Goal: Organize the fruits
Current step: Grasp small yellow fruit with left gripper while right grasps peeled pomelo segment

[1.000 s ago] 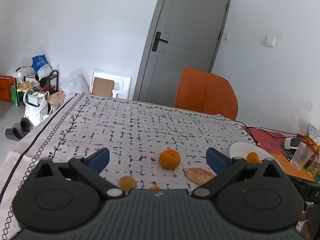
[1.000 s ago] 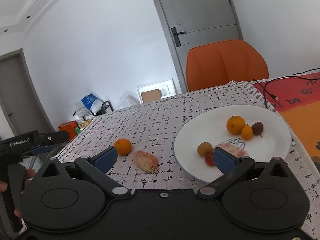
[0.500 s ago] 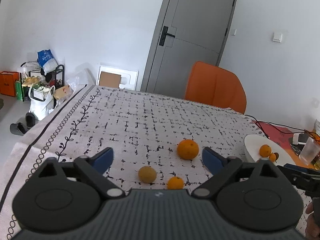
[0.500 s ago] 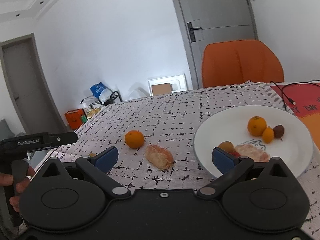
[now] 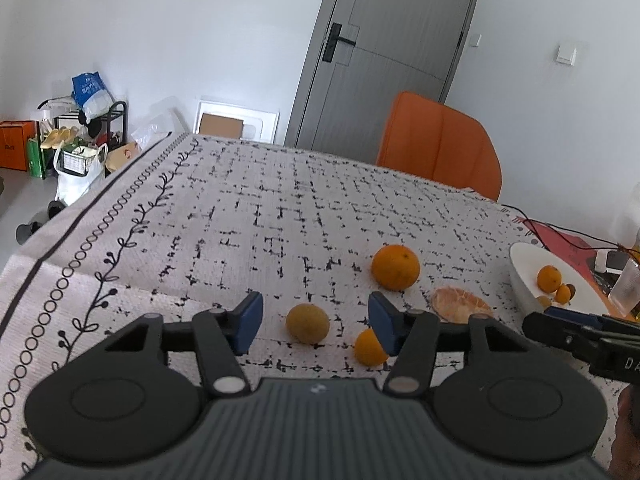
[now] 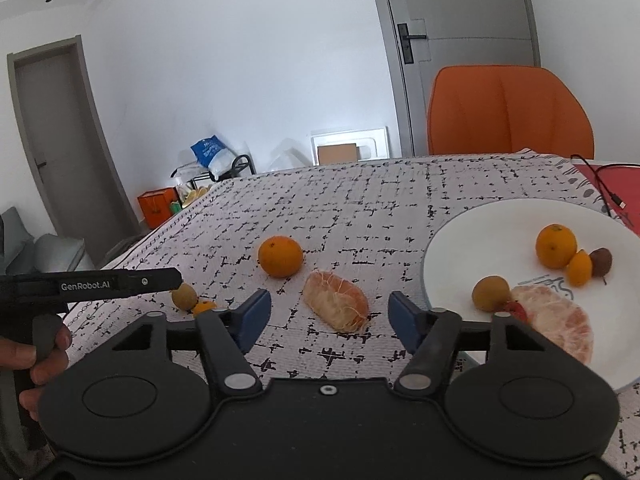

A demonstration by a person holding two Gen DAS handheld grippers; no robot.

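Through my left wrist camera, my left gripper is spread wide with nothing in it, hanging over the patterned table. A small yellow-brown fruit lies on the cloth between my two blue fingers, nearer the left one but touching neither. A small orange fruit sits just beside my right finger, partly hidden behind it. Farther out and a little to the right is a large orange, and beyond my right finger lies a peeled citrus piece. At the right edge is the white plate with small fruits on it, and the tip of my other gripper reaches in just before it.

Through my right wrist camera, my right gripper is also released and holding nothing. The peeled citrus piece lies on the table between my fingers, roughly centred and clear of both. The large orange is just behind it to the left. The white plate is to the right, past my right finger, carrying an orange, a small orange fruit, a dark fruit, a yellow-brown fruit, something red and a peeled citrus half. At far left my left gripper stretches above the yellow-brown fruit.
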